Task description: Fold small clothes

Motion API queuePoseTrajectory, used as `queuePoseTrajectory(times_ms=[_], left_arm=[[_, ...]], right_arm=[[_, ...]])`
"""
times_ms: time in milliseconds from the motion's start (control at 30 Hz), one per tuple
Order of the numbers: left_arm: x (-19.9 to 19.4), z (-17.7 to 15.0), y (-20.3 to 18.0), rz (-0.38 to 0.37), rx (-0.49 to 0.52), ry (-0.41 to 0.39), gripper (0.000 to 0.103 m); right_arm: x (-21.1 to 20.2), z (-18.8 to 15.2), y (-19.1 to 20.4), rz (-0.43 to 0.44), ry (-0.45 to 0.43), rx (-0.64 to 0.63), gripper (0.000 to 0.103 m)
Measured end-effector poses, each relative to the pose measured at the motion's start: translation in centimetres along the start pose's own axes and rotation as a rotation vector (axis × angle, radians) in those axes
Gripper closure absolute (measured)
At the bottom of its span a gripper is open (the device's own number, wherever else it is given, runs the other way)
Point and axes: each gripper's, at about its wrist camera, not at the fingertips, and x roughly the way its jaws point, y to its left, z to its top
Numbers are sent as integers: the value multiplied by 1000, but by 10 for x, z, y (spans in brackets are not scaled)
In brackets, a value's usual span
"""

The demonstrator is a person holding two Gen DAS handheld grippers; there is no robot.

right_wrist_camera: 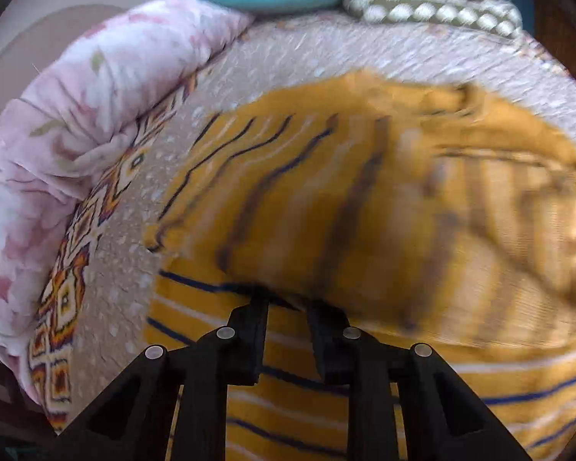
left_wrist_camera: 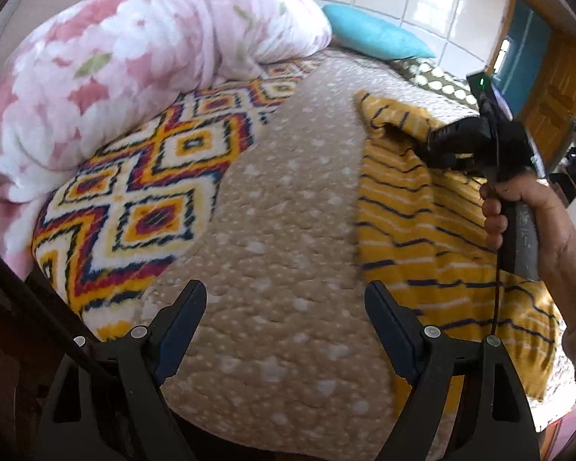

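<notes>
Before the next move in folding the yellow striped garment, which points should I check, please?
1. Right gripper pinches the yellow striped garment: ok.
2. Left gripper open and empty: ok.
3. Lifted flap folding over the lower layer: ok, though blurred.
4. Edges aligned: cannot tell.
5. Beige bedspread beside garment free for left gripper: ok.
6. Pink floral blanket apart from garment: ok.

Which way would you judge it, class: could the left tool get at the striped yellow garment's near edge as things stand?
Probably yes. The left tool is open and empty over bare bedspread, and the yellow garment lies just to its right with nothing between. The right tool grips a lifted fold farther along.
</notes>
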Motion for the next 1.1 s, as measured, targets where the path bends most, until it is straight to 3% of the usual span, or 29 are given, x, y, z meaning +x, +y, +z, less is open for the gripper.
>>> queuePoseTrajectory(times_ms=[67, 233, 433, 567, 767, 933, 1100], left_arm=[[3, 1, 6, -1, -5, 5, 20], [8, 3, 5, -17, -2, 18, 20], [15, 1, -28, -87, 49, 41, 20], [23, -1, -57, -151, 105, 64, 20], [45, -7, -89, -209, 144, 144, 20], [45, -15, -101, -281, 124, 172, 20], [37, -16, -89, -337, 86, 169, 20]], right_arm=[[-4, -5, 15, 104, 24, -42, 79], [-58, -47, 13, 189, 23, -131, 78], [-143, -108, -61, 64, -37, -153, 64], [-198, -152, -131, -35, -105, -49, 55], [-224, -212, -200, -20, -132, 141, 51], [-221, -250, -230, 63, -144, 268, 51], [-218, -271, -232, 145, -183, 323, 48]])
